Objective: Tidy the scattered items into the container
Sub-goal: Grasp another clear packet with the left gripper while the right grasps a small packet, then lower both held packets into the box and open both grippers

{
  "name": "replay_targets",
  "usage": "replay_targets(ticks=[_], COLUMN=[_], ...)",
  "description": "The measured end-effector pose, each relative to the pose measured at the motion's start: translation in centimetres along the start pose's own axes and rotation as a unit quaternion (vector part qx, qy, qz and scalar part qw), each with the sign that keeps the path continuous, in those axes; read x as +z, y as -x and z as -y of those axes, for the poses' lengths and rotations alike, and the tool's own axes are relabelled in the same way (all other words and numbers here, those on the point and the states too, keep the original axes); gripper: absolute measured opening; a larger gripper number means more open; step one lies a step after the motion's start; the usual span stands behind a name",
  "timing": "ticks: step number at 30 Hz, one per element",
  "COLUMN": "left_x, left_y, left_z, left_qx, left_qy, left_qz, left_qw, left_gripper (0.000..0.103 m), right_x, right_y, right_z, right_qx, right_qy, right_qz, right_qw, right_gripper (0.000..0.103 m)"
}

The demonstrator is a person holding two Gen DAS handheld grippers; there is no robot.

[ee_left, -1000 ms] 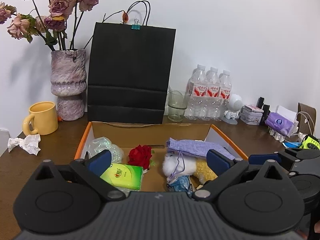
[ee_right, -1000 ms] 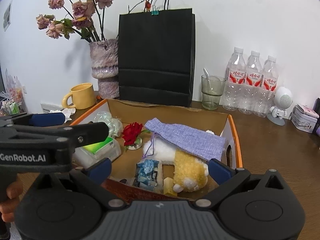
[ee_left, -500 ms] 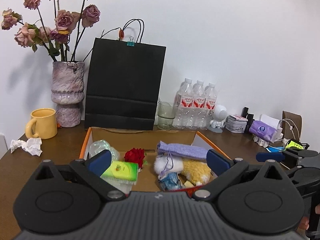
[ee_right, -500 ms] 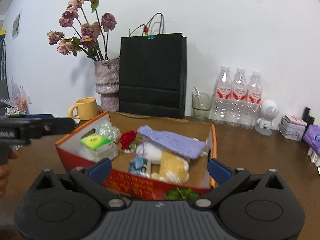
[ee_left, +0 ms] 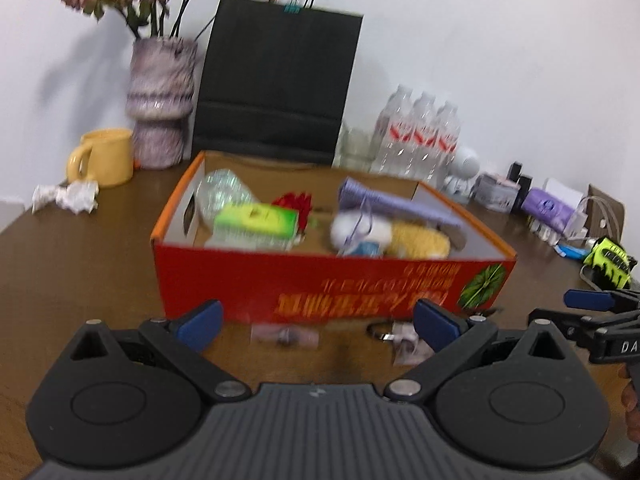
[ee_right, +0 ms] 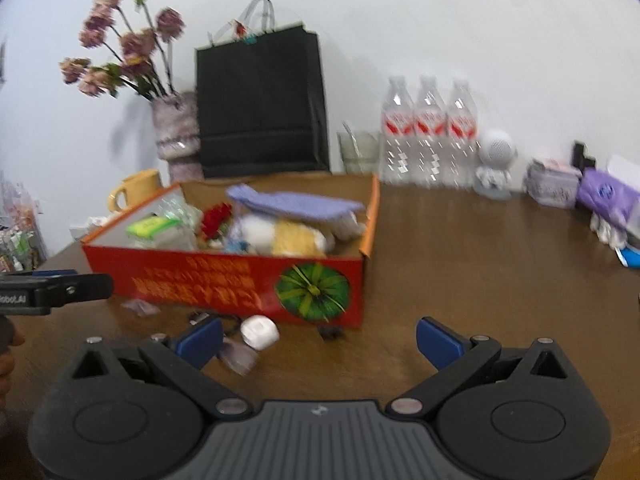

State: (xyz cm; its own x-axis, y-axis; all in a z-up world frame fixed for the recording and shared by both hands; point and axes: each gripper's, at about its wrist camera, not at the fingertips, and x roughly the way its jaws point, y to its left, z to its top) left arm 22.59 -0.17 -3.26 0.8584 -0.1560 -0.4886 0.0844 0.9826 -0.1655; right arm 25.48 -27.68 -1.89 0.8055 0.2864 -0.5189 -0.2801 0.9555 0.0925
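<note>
A red cardboard box (ee_left: 332, 276) (ee_right: 224, 276) stands on the brown table and holds a green tissue pack (ee_left: 256, 218), a red rose (ee_left: 294, 204), a purple pouch (ee_left: 392, 200) and a yellow plush (ee_left: 416, 238). Small items lie in front of it: a pink wrapper (ee_left: 285, 335), a metal ring with a packet (ee_left: 400, 340), a white case (ee_right: 259, 331), a small black clip (ee_right: 331, 332). My left gripper (ee_left: 316, 320) is open and empty before the box. My right gripper (ee_right: 318, 336) is open and empty near the box's front right corner.
Behind the box stand a black paper bag (ee_left: 276, 80), a vase of dried flowers (ee_left: 160, 96), a yellow mug (ee_left: 104, 156), water bottles (ee_left: 416, 136) and a glass (ee_right: 358, 152). Crumpled paper (ee_left: 66, 196) lies at the left. Small clutter (ee_left: 552, 208) lines the right edge.
Both grippers have pulled back from over the box and dropped low. The box's red front wall and the small items in front of it have come into view.
</note>
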Motion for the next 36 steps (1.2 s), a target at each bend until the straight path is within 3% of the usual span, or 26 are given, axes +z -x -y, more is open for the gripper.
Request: replay_targets(ticks=[9,20,26,30,32,36], left_x=[-0.8,-0.4,-0.1,-0.1,-0.1,-0.3], left_y=[-2.1,-5.6,-6.3,-6.1,-5.9,-5.6], left_z=[-0.2,0.0,-0.3,-0.4,-0.3,-0.2], left_qx=[0.037,0.052,0.064,0.061,0.057,0.053], left_qy=[-0.018,-0.047,-0.037,-0.037,-0.038,-0.042], left_qz=[-0.042,-0.072,-0.073,-0.069,-0.067,-0.064], left_qw=[0.9983,0.9950,0.9946,0.9951,0.9954,0.9957], left_gripper=[0.103,0.102,0.082,0.065,0.054,0.038], right_x=[-0.9,-0.1,0.3,0.4,0.4,0.1], right_y=[-2.5,-5.0,-6.6,-6.9,-6.9,-6.5], right_z=[0.7,-0.4,-0.3,-0.5,-0.6,-0.8], right_qx=[-0.023,-0.028,-0.006,-0.011,-0.012,-0.013], right_qy=[-0.012,0.004,-0.016,-0.013,-0.011,-0.007], right_qz=[-0.044,-0.037,-0.056,-0.054,-0.055,-0.053], right_qw=[0.999,0.999,0.998,0.998,0.998,0.998], right_gripper=[0.101,0.074,0.043,0.032,0.015,0.015])
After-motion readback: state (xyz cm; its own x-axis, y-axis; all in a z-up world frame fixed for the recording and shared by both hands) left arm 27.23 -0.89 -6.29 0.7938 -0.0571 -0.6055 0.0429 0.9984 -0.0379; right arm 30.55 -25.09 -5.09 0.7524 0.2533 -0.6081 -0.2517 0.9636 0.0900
